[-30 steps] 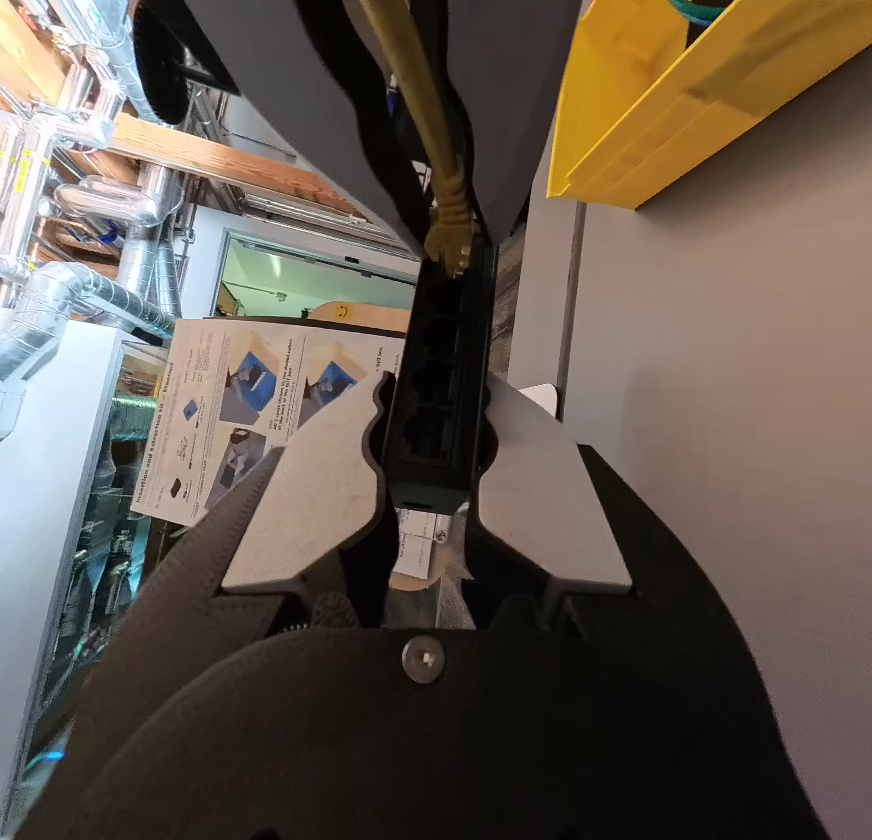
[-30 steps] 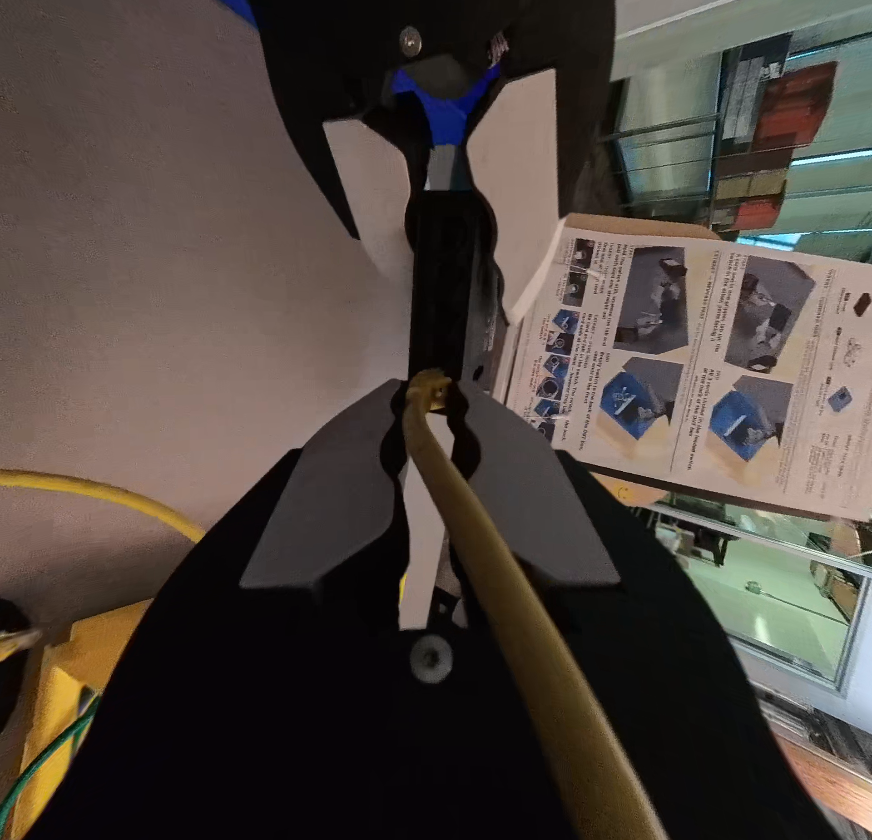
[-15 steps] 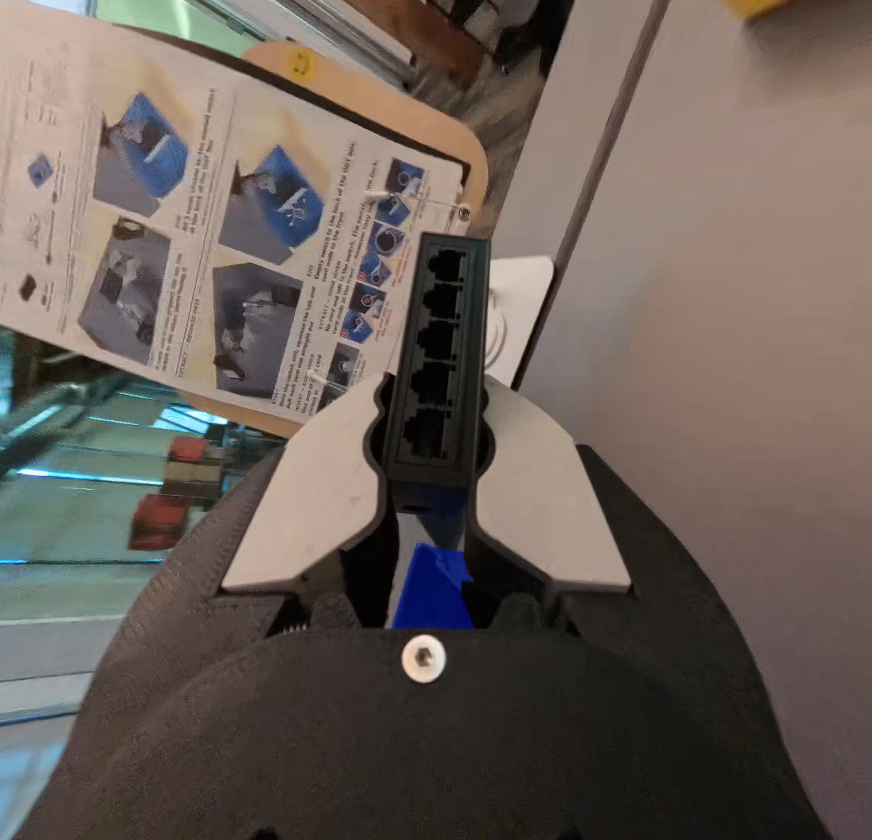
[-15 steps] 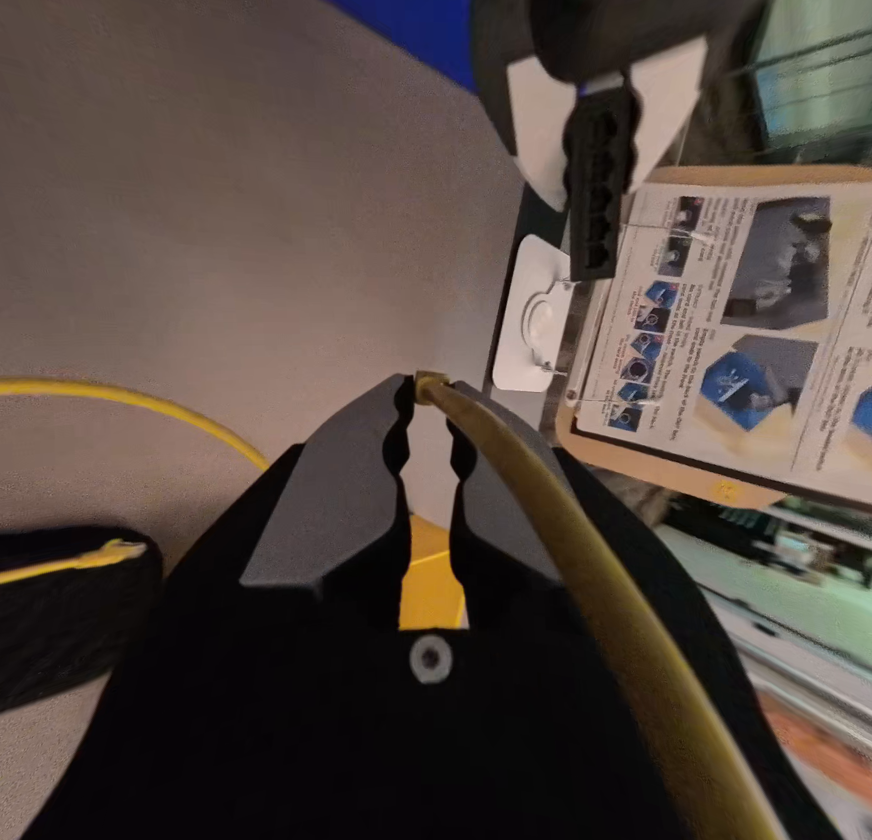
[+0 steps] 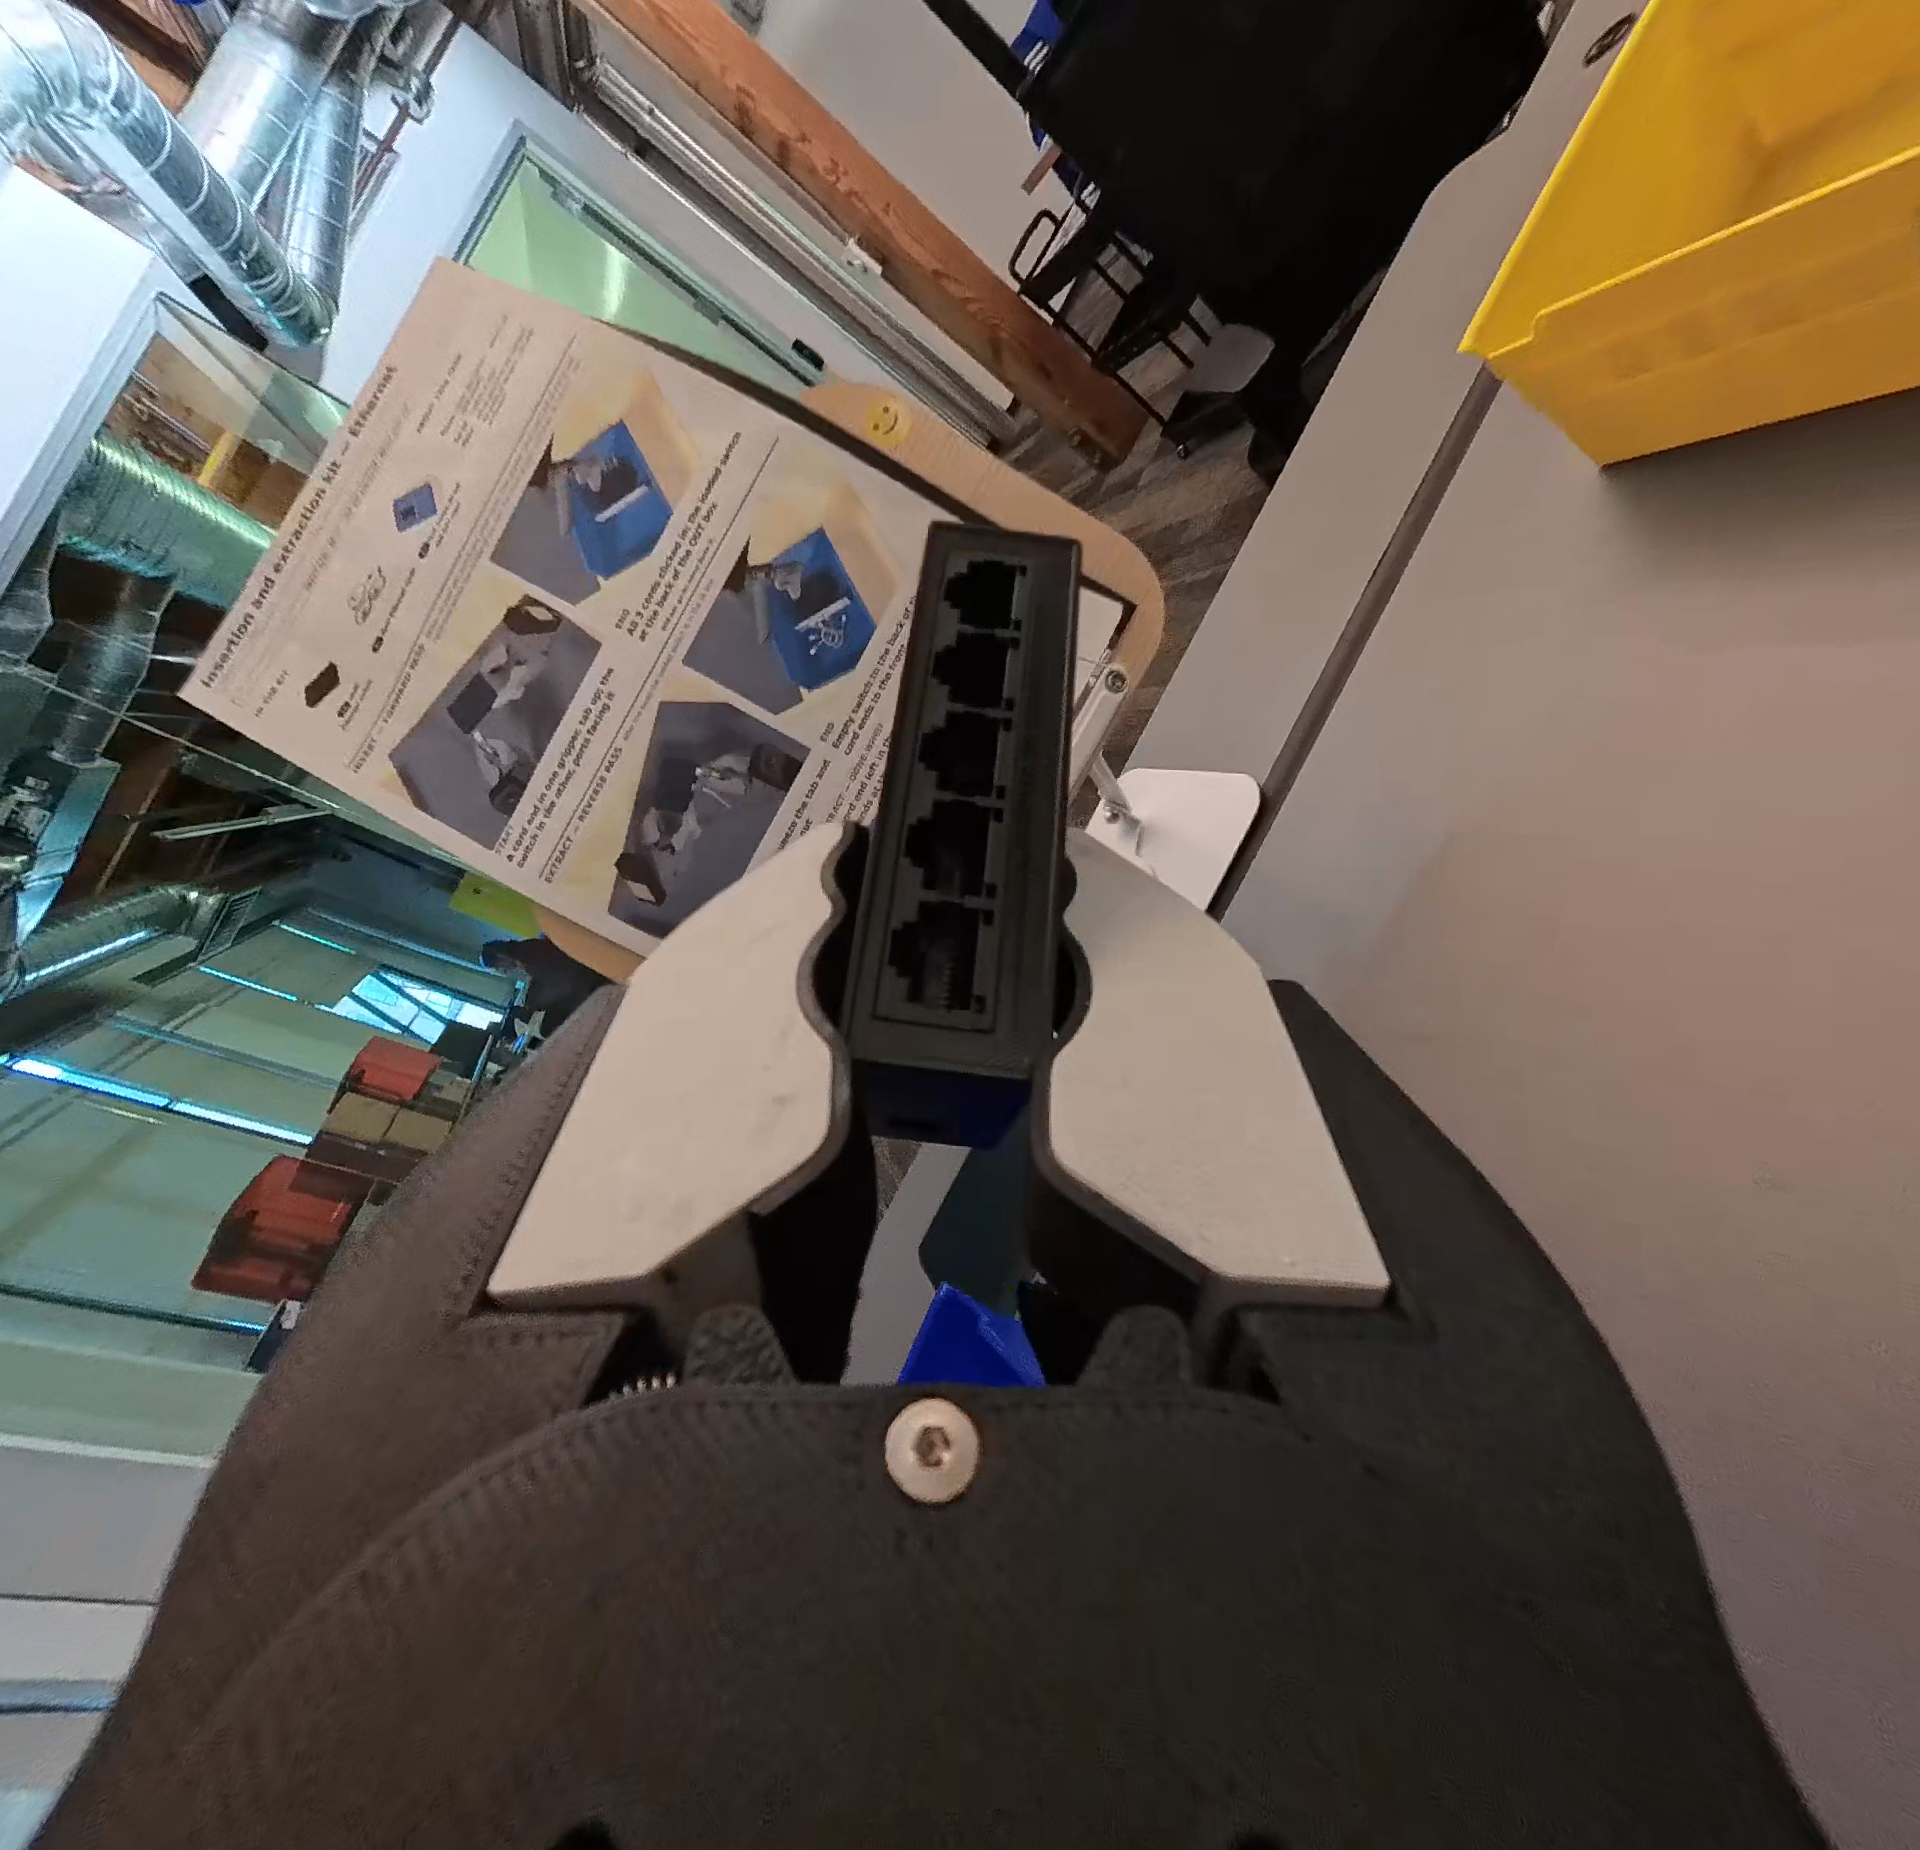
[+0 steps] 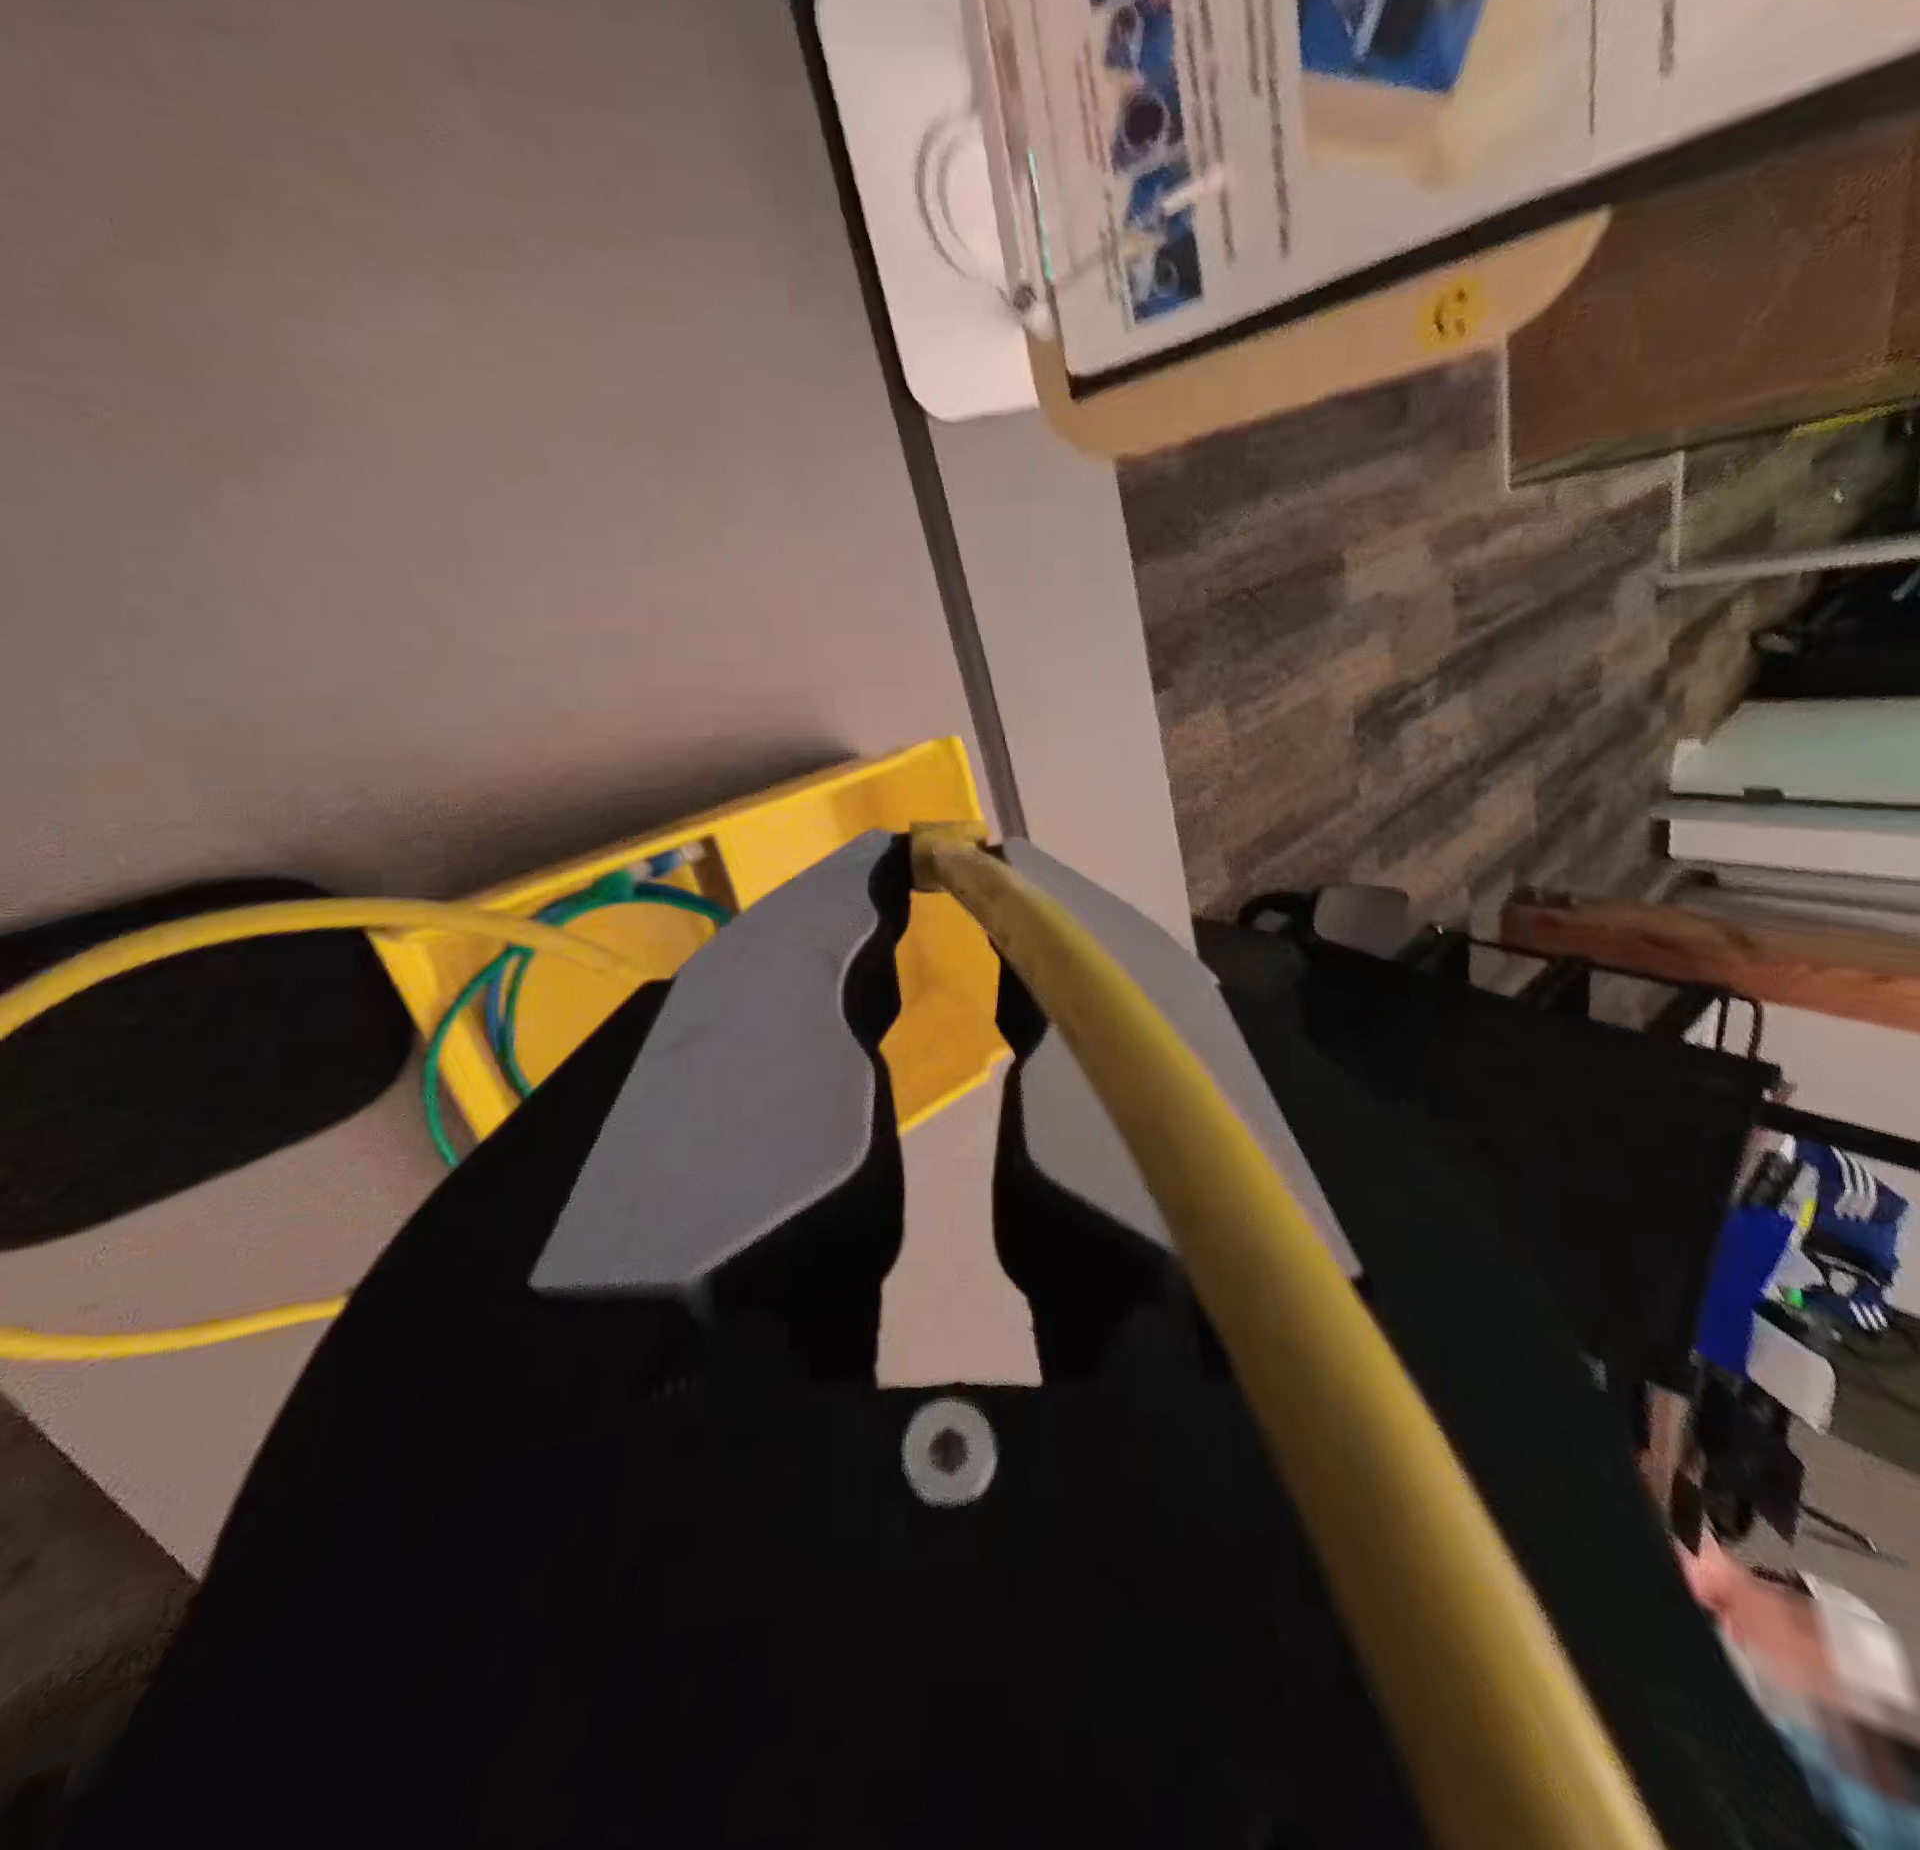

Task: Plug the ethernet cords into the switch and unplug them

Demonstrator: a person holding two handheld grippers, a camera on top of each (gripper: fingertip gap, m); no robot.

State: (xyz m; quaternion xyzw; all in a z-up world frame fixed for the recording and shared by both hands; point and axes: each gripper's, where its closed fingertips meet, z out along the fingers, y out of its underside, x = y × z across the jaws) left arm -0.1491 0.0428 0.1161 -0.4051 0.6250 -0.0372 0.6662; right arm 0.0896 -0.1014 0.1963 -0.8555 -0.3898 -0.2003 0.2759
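In the left wrist view my left gripper [image 5: 956, 865] is shut on the black ethernet switch [image 5: 971, 761], with a pad pressed on each long side near its lower end. The switch's row of ports faces the camera and every port is bare. In the right wrist view my right gripper [image 6: 948, 850] is shut on the plug [image 6: 945, 834] of the yellow ethernet cord [image 6: 1195, 1125], which is pinched at the fingertips. The cord trails back over the right finger. The plug hangs above the yellow bin [image 6: 810, 834]. The switch is out of the right wrist view.
The yellow bin holds green and blue cords [image 6: 468, 1021] and also shows in the left wrist view [image 5: 1714, 273]. A clipboard with a picture sheet [image 5: 540, 595] stands on a white base [image 5: 1184, 824] at the grey table's [image 5: 1558, 865] edge. A black object [image 6: 156, 1052] lies under the cord's loop. There is about 30 cm between the tips of the two grippers.
The yellow plug came out of the switch's far port. My right gripper carried it away and over the yellow bin. My left gripper swung with the switch still in its grasp.
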